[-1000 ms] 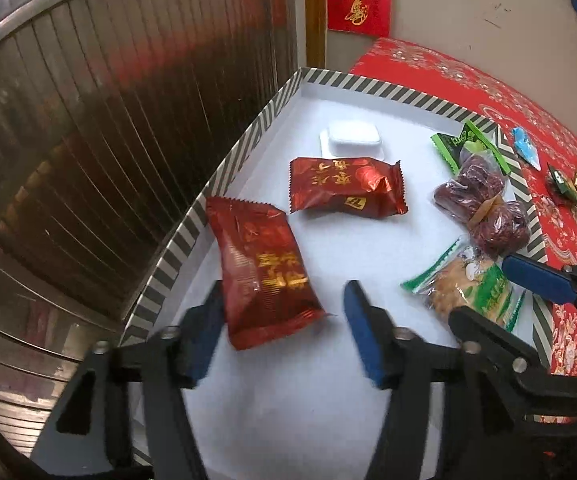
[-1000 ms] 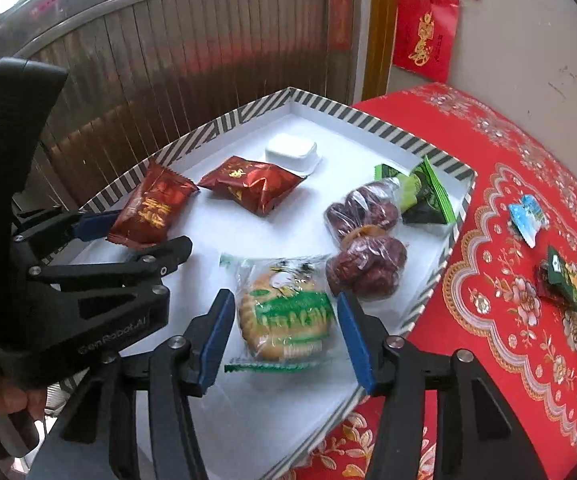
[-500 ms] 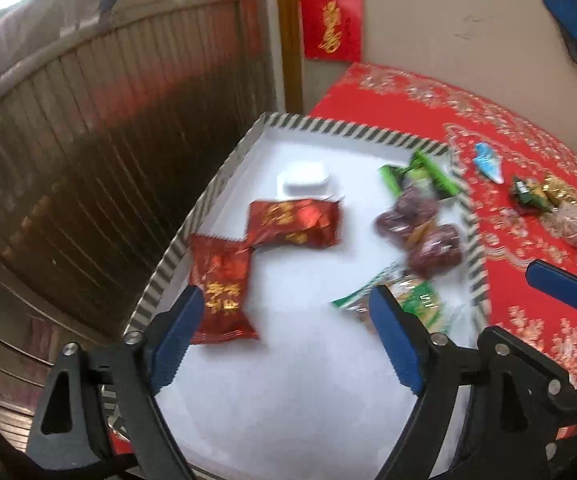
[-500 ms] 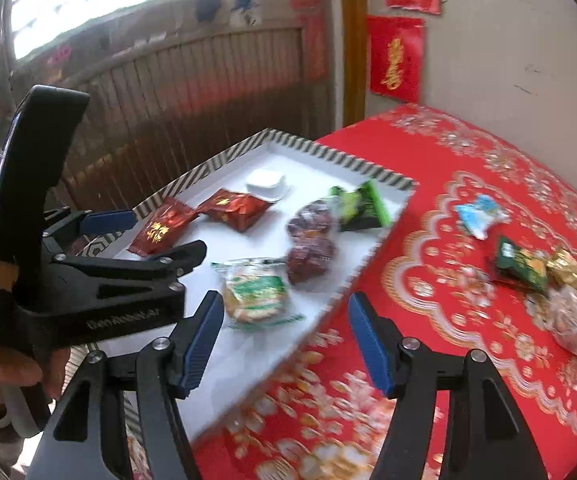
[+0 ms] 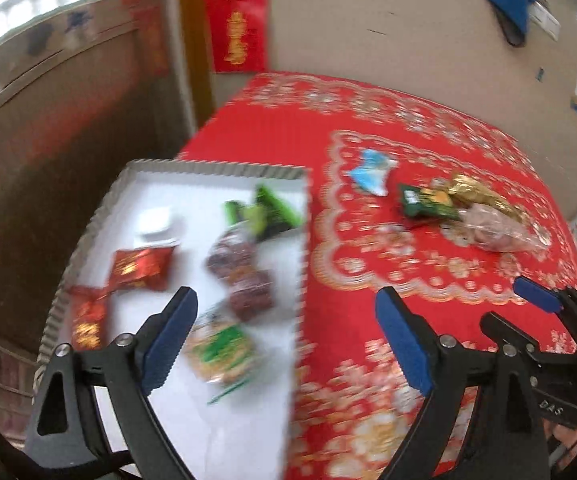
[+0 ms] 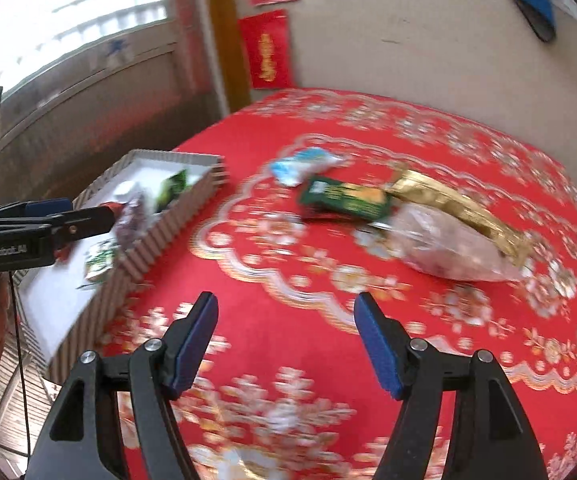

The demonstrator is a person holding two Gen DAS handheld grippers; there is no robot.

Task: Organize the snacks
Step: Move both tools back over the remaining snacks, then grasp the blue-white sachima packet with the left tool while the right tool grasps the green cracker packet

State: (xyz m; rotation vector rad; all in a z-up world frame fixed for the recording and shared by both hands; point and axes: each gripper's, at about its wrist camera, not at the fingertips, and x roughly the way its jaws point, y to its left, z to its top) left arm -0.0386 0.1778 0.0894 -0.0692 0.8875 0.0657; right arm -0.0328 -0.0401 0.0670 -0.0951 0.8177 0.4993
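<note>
A striped-rim white tray (image 5: 208, 170) on the red tablecloth holds two red packets (image 5: 140, 268), dark date bags (image 5: 244, 276), a green packet (image 5: 266, 212), a biscuit pack (image 5: 220, 350) and a white tub (image 5: 154, 220). On the cloth lie a blue-white packet (image 6: 304, 166), a dark green bar (image 6: 344, 200), a gold packet (image 6: 460, 208) and a clear bag (image 6: 448, 248). My left gripper (image 5: 284, 336) is open and empty above the tray's right edge. My right gripper (image 6: 286, 340) is open and empty over the cloth, short of the loose snacks.
The tray also shows in the right wrist view (image 6: 160, 240) at the table's left side. A wooden slatted wall (image 5: 48, 168) runs along the left. The beige wall (image 5: 388, 32) with red decorations stands behind the round table (image 6: 408, 360).
Both grippers have pulled back and swung right, away from the tray toward the loose snacks on the cloth. Both stay open and empty.
</note>
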